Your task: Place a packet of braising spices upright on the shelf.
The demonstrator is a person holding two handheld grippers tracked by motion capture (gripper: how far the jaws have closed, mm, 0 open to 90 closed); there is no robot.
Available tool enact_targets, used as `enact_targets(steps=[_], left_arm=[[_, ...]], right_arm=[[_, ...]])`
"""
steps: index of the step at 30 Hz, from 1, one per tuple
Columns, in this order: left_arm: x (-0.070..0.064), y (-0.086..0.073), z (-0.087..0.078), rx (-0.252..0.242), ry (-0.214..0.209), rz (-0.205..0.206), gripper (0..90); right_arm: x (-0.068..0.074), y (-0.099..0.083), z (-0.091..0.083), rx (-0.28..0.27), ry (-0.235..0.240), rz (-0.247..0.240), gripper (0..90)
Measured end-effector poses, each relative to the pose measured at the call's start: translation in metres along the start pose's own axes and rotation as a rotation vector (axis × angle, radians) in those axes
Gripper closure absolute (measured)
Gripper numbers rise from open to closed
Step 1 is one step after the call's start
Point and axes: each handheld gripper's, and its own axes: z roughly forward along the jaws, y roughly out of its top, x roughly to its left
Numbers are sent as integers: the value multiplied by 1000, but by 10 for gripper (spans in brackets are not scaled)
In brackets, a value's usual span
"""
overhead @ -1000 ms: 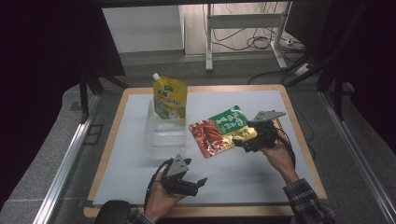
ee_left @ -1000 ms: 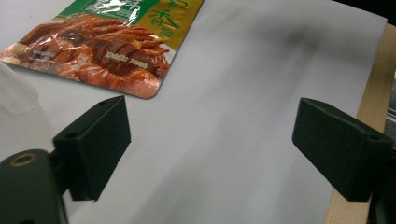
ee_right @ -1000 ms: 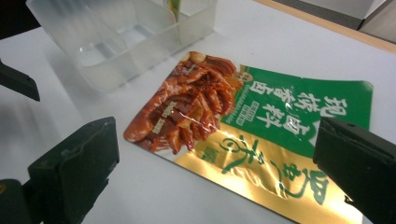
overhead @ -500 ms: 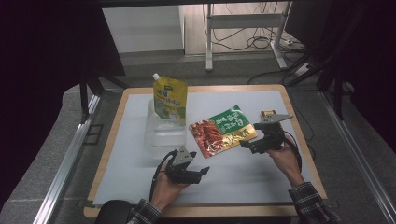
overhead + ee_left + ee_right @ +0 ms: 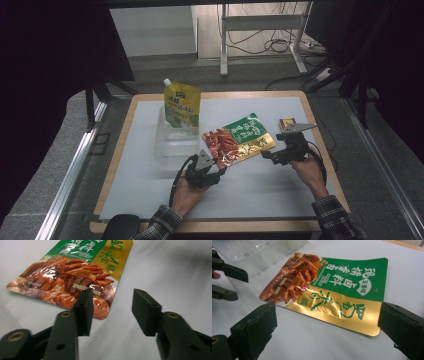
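A flat food pouch, green and gold with a red meat picture, lies on the white table mat. In the left gripper view the pouch is just ahead, and its red corner reaches the left jaw. My left gripper is open at the pouch's near left corner with nothing between its fingers. My right gripper is open wide at the pouch's gold right edge. The pouch lies in front of its jaws, not pinched. The left gripper's jaws show at the far left of that view.
A yellow spout pouch stands in a clear plastic container behind the left gripper. A small box lies at the right of the mat. The wooden table edge frames the mat. A metal stand is beyond the table.
My left gripper has moved forward and right, up to the pouch's near corner. The right gripper and the pouch have hardly shifted.
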Motion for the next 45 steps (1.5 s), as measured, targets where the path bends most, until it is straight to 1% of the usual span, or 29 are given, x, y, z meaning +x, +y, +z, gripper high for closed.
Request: enact_targets(steps=[1,2,6,8,14,18,25,28,29,34,37,42,45], left_arm=[[1,0,2,4,6,-3,566],[1,0,3,7,5,-6,597],[6,2,8,21,0,-17,710],[8,2,10,23,4,-20,761],[15,3,17,33,14,-36,900],[17,3,21,42,7,-42,900],[17,3,28,69,-5,-30,900],[16,3,30,94,-3,-14,900],[15,3,32,110,2,-4,900],[10,4,34,139,25,30,900],[9,4,35,144,32,38,900],[9,4,35,146,32,37,900],[8,4,35,144,36,40,900]], right_arm=[[-1,-1,0,2,3,-1,23],[-2,-2,1,6,-4,3,23],[-7,-4,1,16,-4,12,23],[-11,-6,0,11,-12,16,23],[-18,-11,0,7,-7,26,23],[-20,-13,3,15,-1,26,23],[-21,-16,9,34,-3,27,23],[-22,-18,11,47,-9,30,23],[-23,-18,11,48,-10,29,23],[-24,-19,15,55,-8,39,23],[-25,-19,18,60,-2,44,23],[-27,-20,27,80,6,62,23],[-31,-19,31,80,12,93,23]])
